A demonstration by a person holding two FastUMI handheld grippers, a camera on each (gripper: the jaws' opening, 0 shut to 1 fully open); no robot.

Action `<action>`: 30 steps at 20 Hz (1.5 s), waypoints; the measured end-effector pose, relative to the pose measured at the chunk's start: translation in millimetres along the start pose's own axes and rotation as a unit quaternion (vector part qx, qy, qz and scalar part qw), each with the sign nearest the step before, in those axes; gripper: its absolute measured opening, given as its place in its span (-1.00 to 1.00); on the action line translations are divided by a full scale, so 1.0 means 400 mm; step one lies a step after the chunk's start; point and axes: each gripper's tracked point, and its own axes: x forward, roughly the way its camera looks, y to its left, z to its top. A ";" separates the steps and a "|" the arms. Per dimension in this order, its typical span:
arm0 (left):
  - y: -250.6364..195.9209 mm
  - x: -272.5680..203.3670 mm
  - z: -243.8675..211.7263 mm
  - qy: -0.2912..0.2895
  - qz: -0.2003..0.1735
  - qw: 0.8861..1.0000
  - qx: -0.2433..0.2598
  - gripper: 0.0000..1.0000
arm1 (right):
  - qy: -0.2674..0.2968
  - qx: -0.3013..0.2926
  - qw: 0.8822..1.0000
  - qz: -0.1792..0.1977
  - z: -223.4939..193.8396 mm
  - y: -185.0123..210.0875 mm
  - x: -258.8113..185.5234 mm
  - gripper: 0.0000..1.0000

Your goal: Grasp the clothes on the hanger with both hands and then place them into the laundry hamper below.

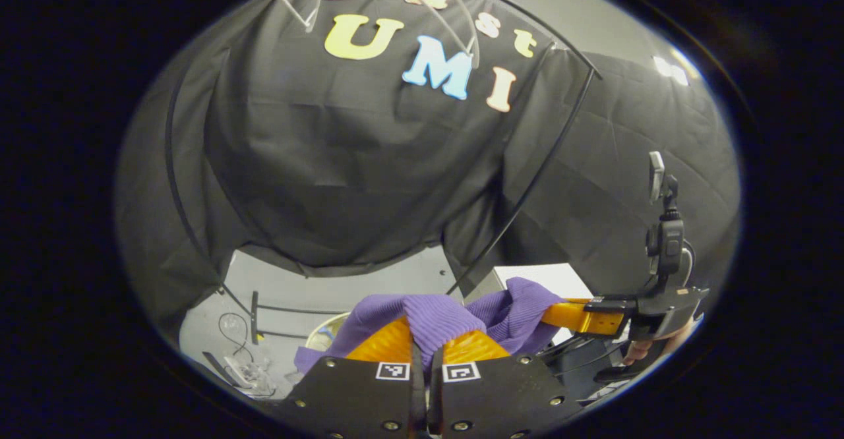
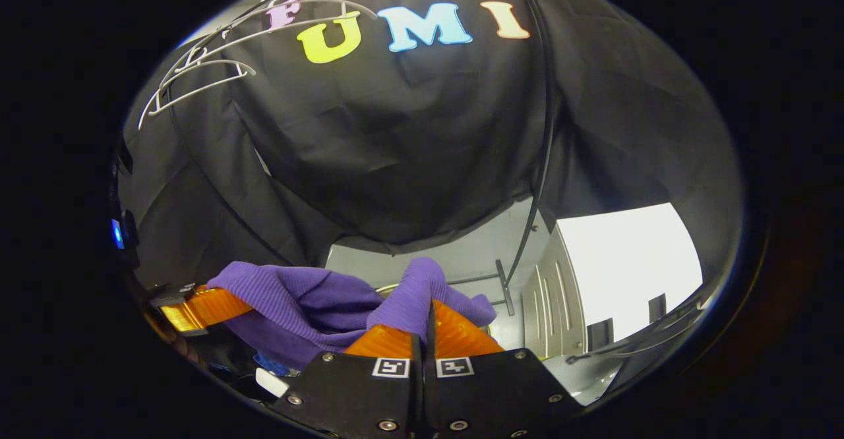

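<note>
Purple knitted clothes (image 1: 435,317) hang bunched between our two tools, off the hangers and in the air before the black cloth wall. In the left gripper view, our left tool (image 1: 425,353) has its orange fingers clenched on a fold of the fabric, which rises up out of the narrow gap between them. Farther right in that view, the right tool (image 1: 580,317) grips the other end of the garment. In the right gripper view, our right tool (image 2: 428,333) likewise pinches a purple fold between its fingers. White wire hangers (image 2: 198,73) sit high above, empty. We see a white hamper (image 2: 593,274) standing low to the right.
</note>
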 end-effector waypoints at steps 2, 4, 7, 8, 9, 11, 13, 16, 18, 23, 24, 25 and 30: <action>-0.004 0.038 -0.027 0.015 0.000 1.000 0.003 -0.94 | 0.011 -0.010 1.000 0.003 -0.025 0.007 0.028 -0.99; 0.000 0.065 -0.055 0.026 0.004 1.000 0.005 -0.94 | 0.024 -0.012 1.000 0.000 -0.058 0.017 0.061 -0.98; 0.025 0.116 -0.109 0.053 0.010 0.998 0.015 -0.85 | 0.049 0.005 0.999 -0.004 -0.113 0.017 0.101 -0.97; 0.035 0.130 -0.119 0.062 0.016 0.998 0.024 -0.85 | 0.057 0.009 0.998 -0.006 -0.130 0.014 0.117 -0.97; 0.050 0.139 -0.131 0.072 0.024 0.997 0.029 -0.87 | 0.065 0.013 0.998 -0.009 -0.150 0.011 0.129 -0.97; 0.064 0.151 -0.162 0.086 0.025 0.996 0.022 -0.94 | 0.077 0.020 0.997 -0.013 -0.172 0.012 0.145 -0.95; 0.089 0.161 -0.193 0.094 0.023 0.995 0.016 -0.94 | 0.082 0.025 0.996 -0.016 -0.186 0.011 0.154 -0.95; 0.113 0.173 -0.204 0.104 0.027 0.994 0.017 -0.94 | 0.090 0.023 0.996 -0.019 -0.196 0.013 0.159 -0.94; 0.111 0.178 -0.207 0.105 0.025 0.994 0.014 -0.94 | 0.090 0.024 0.995 -0.019 -0.197 0.015 0.162 -0.94; 0.115 0.173 -0.212 0.108 0.026 0.994 0.017 -0.92 | 0.095 0.028 0.995 -0.021 -0.198 0.012 0.166 -0.91; 0.120 0.174 -0.212 0.110 0.029 0.993 0.020 -0.92 | 0.095 0.027 0.995 -0.022 -0.196 0.009 0.163 -0.89; 0.126 0.172 -0.216 0.113 0.034 0.993 0.024 -1.00 | 0.094 0.026 0.995 -0.025 -0.198 0.004 0.163 -0.88; 0.144 0.161 -0.244 0.137 0.044 0.989 0.037 -0.74 | 0.101 0.040 0.994 0.004 -0.196 0.029 0.144 -0.40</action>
